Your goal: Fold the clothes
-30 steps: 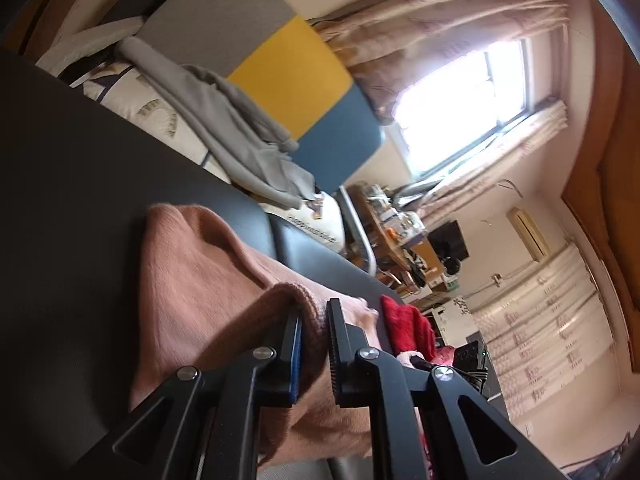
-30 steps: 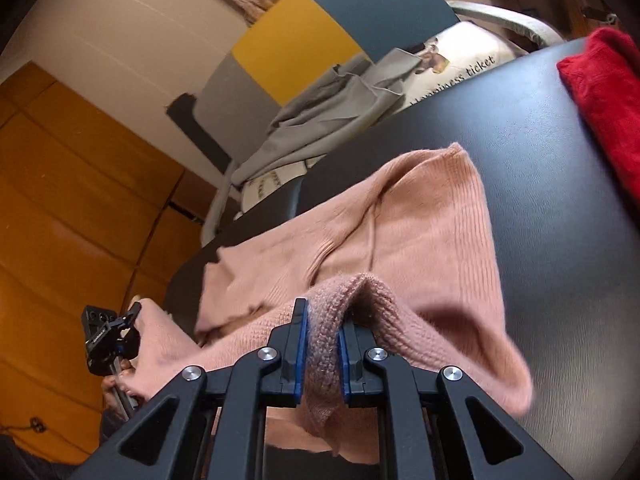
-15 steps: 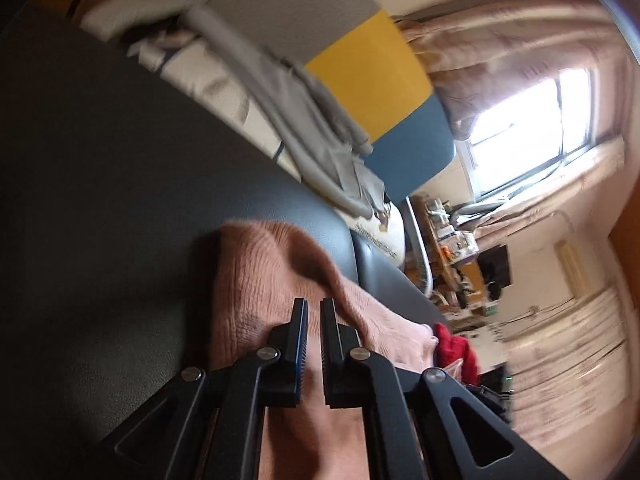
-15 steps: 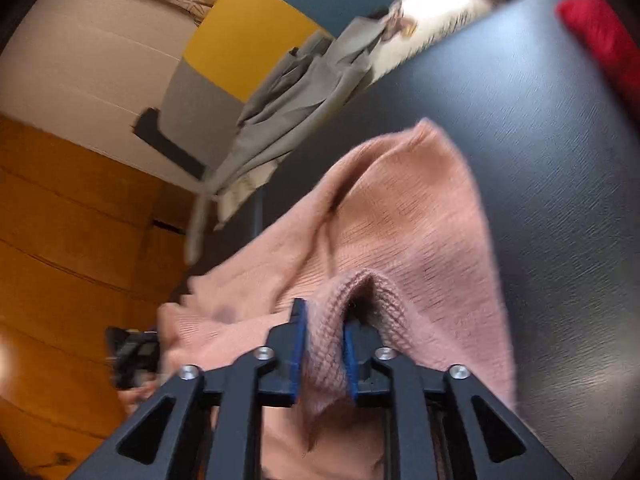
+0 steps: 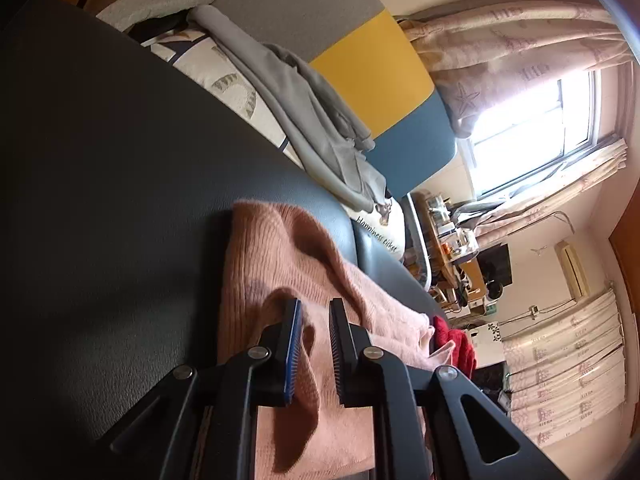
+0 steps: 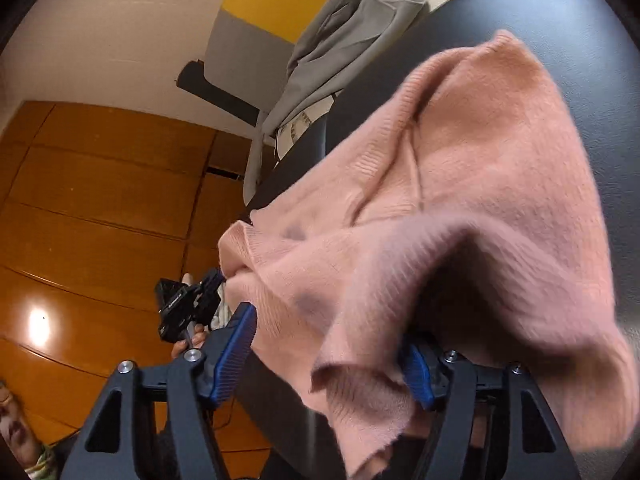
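The counter (image 5: 100,200) is a dark, matte, faintly grained top. Beyond its far edge stands a chair (image 5: 360,64) with a back in grey, yellow and blue blocks; a grey coat (image 5: 304,120) is draped over it and a printed cushion (image 5: 236,80) sits under the coat. Right of the chair, patterned curtains (image 5: 520,40) frame a bright window (image 5: 532,128), and a cluttered desk (image 5: 452,240) stands below it. In the right wrist view, orange wooden wall panels (image 6: 100,200) lie left of the counter.

A pink knitted sweater (image 5: 280,264) lies bunched on the counter, ribbed at its edges, with soft raised folds. A red garment (image 5: 456,340) lies just past its far end.

The left tool (image 5: 314,308) is partly open; a fold of sweater runs loosely between its fingers and over the left one. The right tool (image 6: 332,344) is wide open, with the sweater's fuzzy edge draped between its blue pads (image 6: 236,348) and hanging below them.
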Demonstrator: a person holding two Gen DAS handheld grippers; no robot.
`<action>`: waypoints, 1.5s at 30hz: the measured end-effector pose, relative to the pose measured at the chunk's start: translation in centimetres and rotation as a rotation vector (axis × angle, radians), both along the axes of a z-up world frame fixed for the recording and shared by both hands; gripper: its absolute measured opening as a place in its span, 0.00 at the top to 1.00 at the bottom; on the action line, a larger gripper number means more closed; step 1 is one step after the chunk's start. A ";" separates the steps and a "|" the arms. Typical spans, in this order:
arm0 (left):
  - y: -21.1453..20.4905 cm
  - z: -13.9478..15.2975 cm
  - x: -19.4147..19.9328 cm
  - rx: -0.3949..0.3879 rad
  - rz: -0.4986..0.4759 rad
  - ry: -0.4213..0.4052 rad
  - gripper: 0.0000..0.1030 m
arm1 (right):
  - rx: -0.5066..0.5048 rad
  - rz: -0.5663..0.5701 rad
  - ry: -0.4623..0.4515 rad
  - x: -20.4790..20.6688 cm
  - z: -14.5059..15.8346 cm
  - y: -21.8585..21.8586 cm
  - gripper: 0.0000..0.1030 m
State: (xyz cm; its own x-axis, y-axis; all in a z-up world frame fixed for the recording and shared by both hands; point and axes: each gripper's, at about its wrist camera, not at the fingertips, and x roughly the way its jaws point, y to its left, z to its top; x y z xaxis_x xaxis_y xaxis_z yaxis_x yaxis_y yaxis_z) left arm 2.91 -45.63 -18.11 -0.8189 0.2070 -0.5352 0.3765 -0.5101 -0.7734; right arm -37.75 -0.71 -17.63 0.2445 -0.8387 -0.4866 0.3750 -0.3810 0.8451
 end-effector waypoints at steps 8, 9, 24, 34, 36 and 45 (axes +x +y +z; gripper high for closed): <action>0.2 -1.5 1.1 0.031 0.013 -0.054 0.86 | -0.164 -0.254 -0.085 -4.6 0.2 -0.7 0.21; 0.2 -1.6 1.5 0.039 0.012 -0.058 0.86 | -0.148 -0.262 -0.086 -5.0 0.0 -0.8 0.21; 1.1 -1.3 2.0 0.138 -0.078 -0.041 0.73 | 0.090 -0.153 0.192 -3.8 3.4 -1.7 0.21; 2.1 -2.1 -3.5 0.048 -0.163 -0.190 0.67 | 0.193 -0.169 0.268 -4.3 3.2 -1.9 0.21; 2.4 -2.2 -4.2 0.036 -0.186 -0.205 0.67 | 0.192 -0.174 0.251 -4.4 3.1 -1.6 0.21; 3.2 -0.5 -5.3 0.117 -0.291 -0.019 0.92 | 0.278 -0.053 0.277 -3.2 1.6 -4.2 0.60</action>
State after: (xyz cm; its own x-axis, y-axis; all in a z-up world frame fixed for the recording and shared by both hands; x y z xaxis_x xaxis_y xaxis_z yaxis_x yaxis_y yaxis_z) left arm -2.34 -42.47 -18.57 -0.7064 0.4924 -0.5084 0.2422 -0.5067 -0.8274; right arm -40.93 -4.89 -16.08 0.0319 -0.6738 -0.7382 0.5480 -0.6059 0.5767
